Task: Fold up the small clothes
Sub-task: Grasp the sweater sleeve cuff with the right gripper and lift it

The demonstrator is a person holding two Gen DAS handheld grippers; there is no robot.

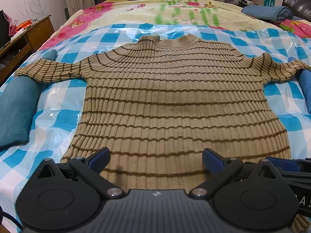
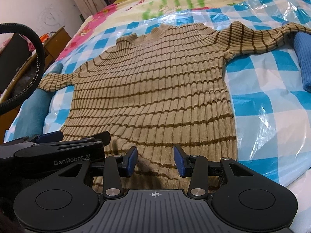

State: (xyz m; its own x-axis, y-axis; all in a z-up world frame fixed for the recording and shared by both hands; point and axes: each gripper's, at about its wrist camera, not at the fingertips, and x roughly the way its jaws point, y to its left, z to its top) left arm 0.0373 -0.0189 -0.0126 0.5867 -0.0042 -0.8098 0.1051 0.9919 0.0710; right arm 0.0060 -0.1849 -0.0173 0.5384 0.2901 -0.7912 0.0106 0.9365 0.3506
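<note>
Now, sweater: my landmark, a tan ribbed sweater with thin brown stripes, lying flat with its neck away from me and both sleeves spread out to the sides.
Under the sweater: a blue-and-white checked plastic sheet, itself spread over the flowery cover of the bed.
Left gripper: my left gripper hovers over the sweater's near hem, toward its left part, jaws spread wide, nothing between the blue pads.
Right gripper: my right gripper sits over the same hem, just right of the left one, jaws partly apart and empty; the knit shows between the pads.
Left of the sweater: a teal folded cloth, with the sweater's left cuff lying across its far end.
Right of the sweater: a blue knit piece, tucked partly under the right sleeve.
Beyond the sweater: a rolled grey-blue cloth near the bed's far right corner.
</note>
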